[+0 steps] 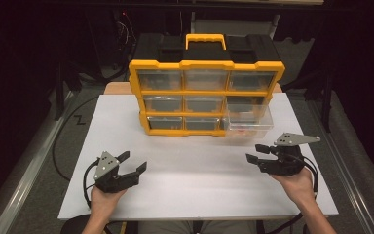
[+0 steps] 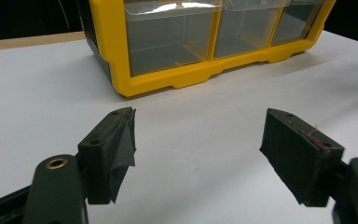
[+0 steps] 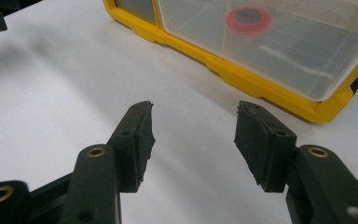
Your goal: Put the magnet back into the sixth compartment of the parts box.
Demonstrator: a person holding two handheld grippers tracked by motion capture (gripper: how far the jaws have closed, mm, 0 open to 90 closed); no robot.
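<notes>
Resting: both hand-held grippers sit low over the white tabletop (image 1: 185,165), one in each of the person's hands.
Left hand-held gripper (image 1: 135,162): jaws spread wide apart, nothing between them; in the left gripper view bare tabletop lies between the black pads (image 2: 121,144).
Right hand-held gripper (image 1: 254,153): jaws partly open, narrower than the left pair, gripping nothing and touching nothing; bare tabletop shows in the gap in the right gripper view.
Organizer (image 1: 207,92): a yellow-framed cabinet of clear drawers with a black top and yellow handle, standing ahead of both hand-held grippers, well apart from the left one.
Pulled-out drawer (image 1: 250,120): the clear drawer in the bottom row on the right side sticks out of the frame, just ahead of the right hand-held gripper and a little towards the left one; it is near the jaws but not touching them.
Red ring (image 3: 248,19): a small round red piece seen through the clear plastic of that drawer, beyond the right hand-held gripper's jaws.
Left drawers: closed, flush with the yellow frame, ahead of the left hand-held gripper.
</notes>
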